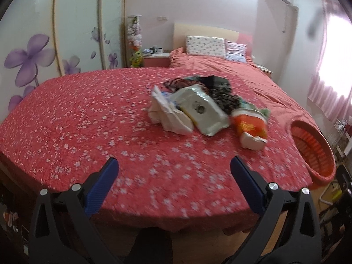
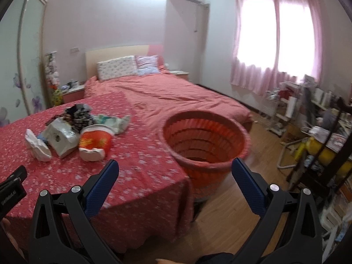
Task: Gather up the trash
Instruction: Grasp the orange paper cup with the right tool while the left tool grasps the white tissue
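Approach stage, nothing collected. Trash (image 1: 204, 107) lies piled on the surface (image 1: 77, 121); bin (image 2: 204, 140) stands beside. Left gripper (image 1: 173, 168) and right gripper (image 2: 175, 170): fingers apart, empty. Next: reach pile, clamp one piece.

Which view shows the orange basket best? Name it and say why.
The right wrist view. There the orange basket sits near centre, its whole rim and slatted inside visible beside the table. The left wrist view catches only part of it at the right edge, warped.
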A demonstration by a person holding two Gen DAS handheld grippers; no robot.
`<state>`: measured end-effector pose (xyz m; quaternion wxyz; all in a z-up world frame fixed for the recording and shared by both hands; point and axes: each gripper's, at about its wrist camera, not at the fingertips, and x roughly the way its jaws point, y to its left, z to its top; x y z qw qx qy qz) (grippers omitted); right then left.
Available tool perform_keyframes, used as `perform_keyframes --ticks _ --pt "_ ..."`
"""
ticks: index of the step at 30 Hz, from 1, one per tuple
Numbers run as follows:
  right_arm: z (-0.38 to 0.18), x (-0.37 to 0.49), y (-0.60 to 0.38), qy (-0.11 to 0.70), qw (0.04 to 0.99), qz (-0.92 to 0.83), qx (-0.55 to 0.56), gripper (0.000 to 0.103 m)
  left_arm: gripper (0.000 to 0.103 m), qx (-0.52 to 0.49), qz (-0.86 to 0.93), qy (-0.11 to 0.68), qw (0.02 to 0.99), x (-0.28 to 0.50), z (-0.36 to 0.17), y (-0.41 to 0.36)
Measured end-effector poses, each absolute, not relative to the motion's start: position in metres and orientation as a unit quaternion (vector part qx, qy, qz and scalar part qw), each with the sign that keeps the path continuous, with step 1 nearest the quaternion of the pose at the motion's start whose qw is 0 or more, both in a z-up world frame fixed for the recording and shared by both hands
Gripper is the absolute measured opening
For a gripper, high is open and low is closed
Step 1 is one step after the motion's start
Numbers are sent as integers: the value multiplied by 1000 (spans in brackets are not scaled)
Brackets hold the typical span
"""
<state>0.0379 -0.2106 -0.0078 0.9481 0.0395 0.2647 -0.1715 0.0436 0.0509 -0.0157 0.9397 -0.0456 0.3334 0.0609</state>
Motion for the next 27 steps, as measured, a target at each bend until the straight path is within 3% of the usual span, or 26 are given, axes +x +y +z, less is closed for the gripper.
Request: perform_keyframes --ticks 21,27 --pt "-53 187 -140 374 924 -56 50 101 99 -73 64 351 931 137 -36 112" --pt "-61 204 -130 387 920 -58 38 93 99 -91 50 363 926 154 -45 119"
